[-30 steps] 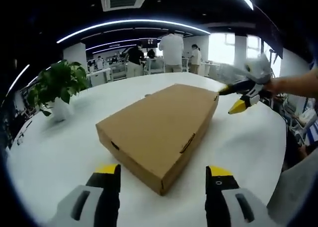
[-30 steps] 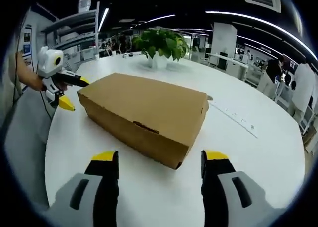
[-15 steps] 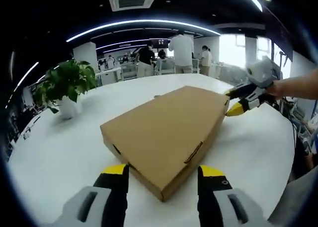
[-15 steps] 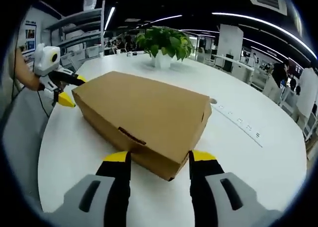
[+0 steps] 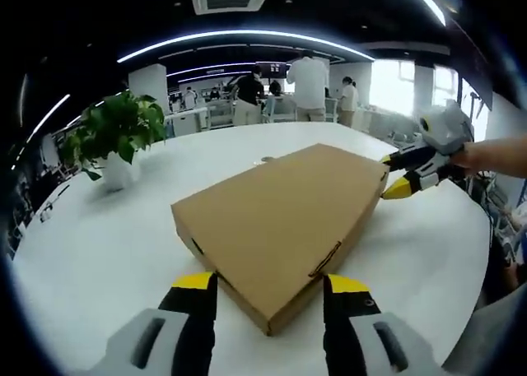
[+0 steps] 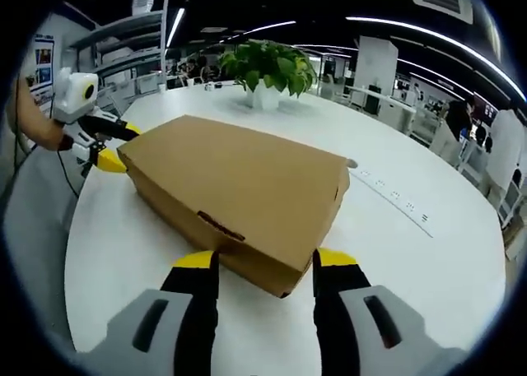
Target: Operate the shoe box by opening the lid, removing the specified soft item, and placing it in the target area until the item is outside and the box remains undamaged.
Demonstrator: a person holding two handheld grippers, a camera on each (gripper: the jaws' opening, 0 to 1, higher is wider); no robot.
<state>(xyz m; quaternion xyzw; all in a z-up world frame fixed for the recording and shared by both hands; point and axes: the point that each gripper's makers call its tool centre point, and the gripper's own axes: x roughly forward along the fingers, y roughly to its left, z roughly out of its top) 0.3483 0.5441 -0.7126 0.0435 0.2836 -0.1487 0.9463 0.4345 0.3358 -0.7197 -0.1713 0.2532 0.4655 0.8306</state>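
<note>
Both of my views have closed in on the shoe box (image 5: 280,215) since a second ago: each near corner that sat ahead of the yellow tips now lies between them, and the jaws stand narrower than they did.

In the left gripper view the closed brown box lies flat on the white counter (image 5: 99,236), its near corner between the jaws of my left hand-held gripper (image 5: 268,282), which is partly open around that corner; I cannot tell whether the pads touch the cardboard. At the box's far right corner sits my right hand-held gripper (image 5: 397,174), one yellow tip above the lid edge and one beside the wall.

In the right gripper view the opposite corner lies between the right hand-held gripper's partly open jaws, and the left hand-held gripper (image 6: 111,146) straddles the far left corner. A potted plant (image 5: 115,137) stands on the counter well apart from the box.
</note>
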